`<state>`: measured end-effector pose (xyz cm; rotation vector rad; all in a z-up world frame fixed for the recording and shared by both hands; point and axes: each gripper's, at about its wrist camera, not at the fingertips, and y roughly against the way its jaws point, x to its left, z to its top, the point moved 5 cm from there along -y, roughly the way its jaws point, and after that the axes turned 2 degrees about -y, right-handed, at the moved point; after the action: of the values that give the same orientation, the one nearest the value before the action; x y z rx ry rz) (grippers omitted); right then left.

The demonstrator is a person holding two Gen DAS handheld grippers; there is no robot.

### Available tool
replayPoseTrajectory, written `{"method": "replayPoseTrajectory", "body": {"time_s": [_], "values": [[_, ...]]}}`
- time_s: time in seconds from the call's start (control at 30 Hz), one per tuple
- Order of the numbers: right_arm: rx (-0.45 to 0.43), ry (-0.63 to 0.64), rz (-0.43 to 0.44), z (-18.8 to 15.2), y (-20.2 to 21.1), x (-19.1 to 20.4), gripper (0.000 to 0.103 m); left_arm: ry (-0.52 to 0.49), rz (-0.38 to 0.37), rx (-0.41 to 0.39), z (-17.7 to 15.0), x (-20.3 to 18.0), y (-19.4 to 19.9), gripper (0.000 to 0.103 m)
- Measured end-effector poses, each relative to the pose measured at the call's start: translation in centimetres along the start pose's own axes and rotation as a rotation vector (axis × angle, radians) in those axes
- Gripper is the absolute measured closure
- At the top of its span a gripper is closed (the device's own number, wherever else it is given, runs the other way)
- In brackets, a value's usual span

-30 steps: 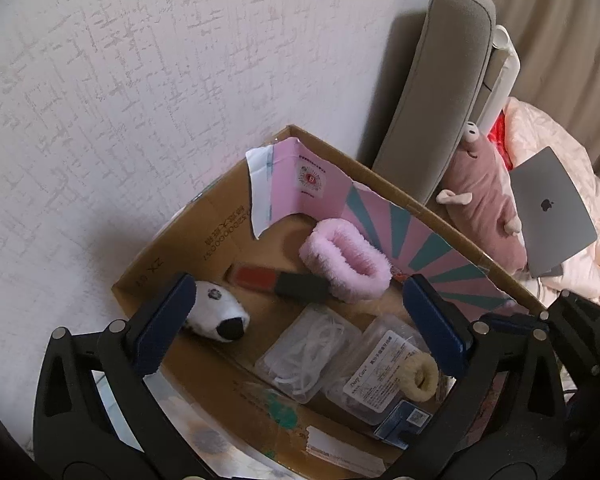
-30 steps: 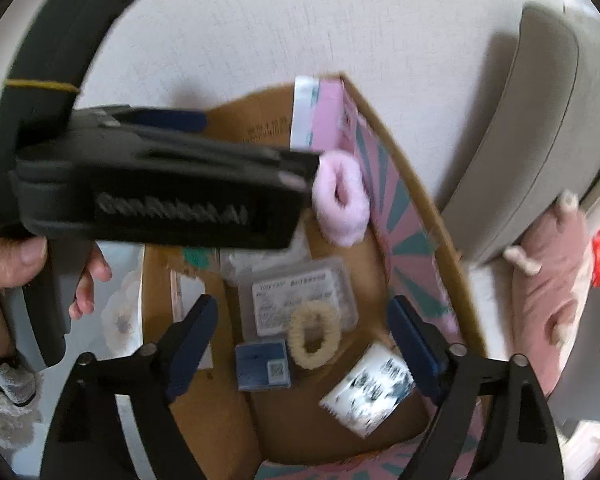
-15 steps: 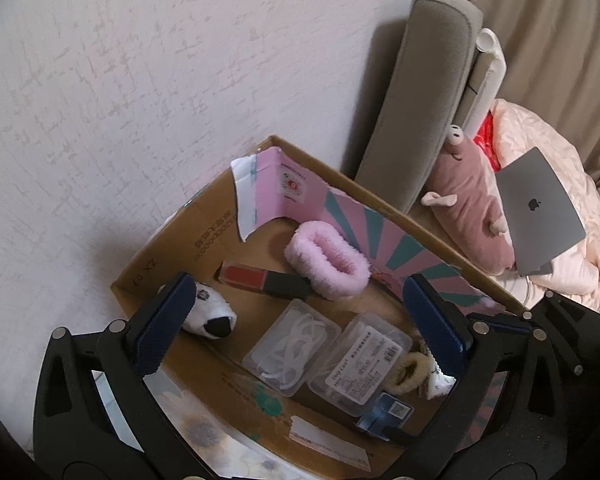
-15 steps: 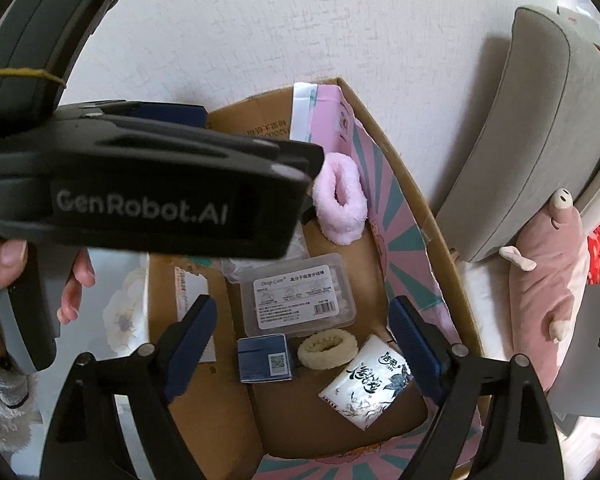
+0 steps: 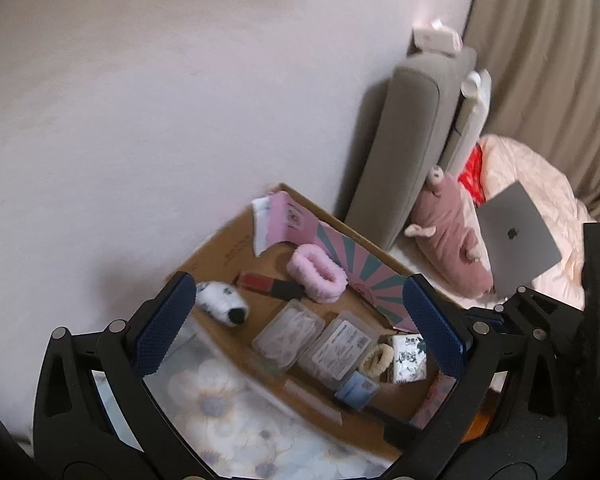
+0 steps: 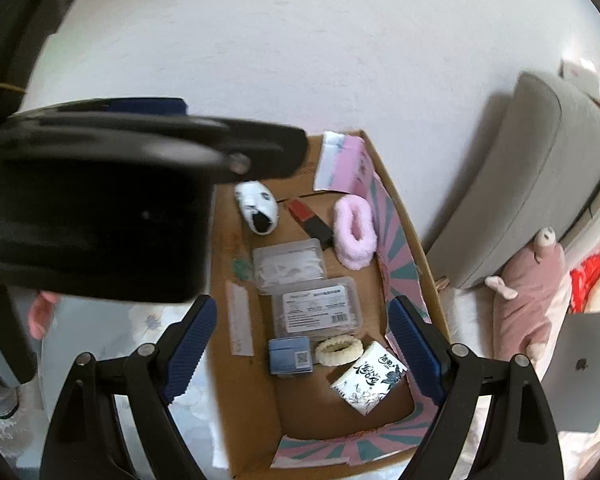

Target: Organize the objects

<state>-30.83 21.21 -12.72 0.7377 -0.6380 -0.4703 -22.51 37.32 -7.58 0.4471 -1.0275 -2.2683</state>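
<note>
An open cardboard box (image 6: 414, 240) stands against the wall and holds several small items. Among them are a pink fluffy scrunchie (image 6: 354, 236), a black-and-white plush (image 6: 258, 206), a red-and-black tube (image 6: 310, 220), two clear plastic cases (image 6: 316, 308), a blue box (image 6: 291, 356), a cream scrunchie (image 6: 338, 350) and a tissue pack (image 6: 370, 380). My right gripper (image 6: 304, 344) hangs open above the box's near end, holding nothing. My left gripper (image 5: 300, 324) is also open and empty, above the box (image 5: 220, 248), over the plush (image 5: 222, 302) and cases (image 5: 288, 332).
A grey upright cushion (image 5: 404, 152), a pink plush pig (image 5: 448, 236) and a laptop (image 5: 516, 236) lie right of the box on pale bedding. A floral cloth (image 5: 220, 408) lies at its near side. The left tool's body (image 6: 100, 208) and a person's fingers (image 6: 40, 316) fill the right wrist view's left.
Both grippers have risen and drawn back from the box, which now looks smaller and lower in both views. Both stayed open. The items in the box have not moved.
</note>
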Motion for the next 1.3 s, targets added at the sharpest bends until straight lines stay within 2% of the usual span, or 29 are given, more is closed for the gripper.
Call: {"method": "replayPoseTrajectory", "body": {"time_s": [0.17, 0.33, 0.67, 0.87, 1.0, 1.3], "values": [[-0.038, 0.052, 0.038, 0.6, 2.4, 3.3, 0.018, 0.096, 0.047, -0.083, -1.5, 2.6, 6.2, 0.0], [-0.079, 0.086, 0.095, 1.1, 4.5, 6.9, 0.018, 0.203, 0.136, -0.143, -4.1, 6.2, 12.0, 0.0], [-0.137, 0.137, 0.192, 2.7, 6.5, 13.5, 0.018, 0.423, 0.372, -0.207, -13.3, 13.0, 22.4, 0.0], [-0.166, 0.163, 0.188, 0.7, 6.4, 15.1, 0.018, 0.539, 0.476, -0.235, -19.0, 14.5, 25.5, 0.0], [-0.153, 0.159, 0.19, 0.0, 5.9, 15.4, 0.018, 0.561, 0.523, -0.227, -21.0, 14.8, 26.0, 0.0], [-0.157, 0.144, 0.157, -0.1, 6.2, 14.8, 0.018, 0.599, 0.514, -0.216, -22.3, 14.8, 25.5, 0.0]]}}
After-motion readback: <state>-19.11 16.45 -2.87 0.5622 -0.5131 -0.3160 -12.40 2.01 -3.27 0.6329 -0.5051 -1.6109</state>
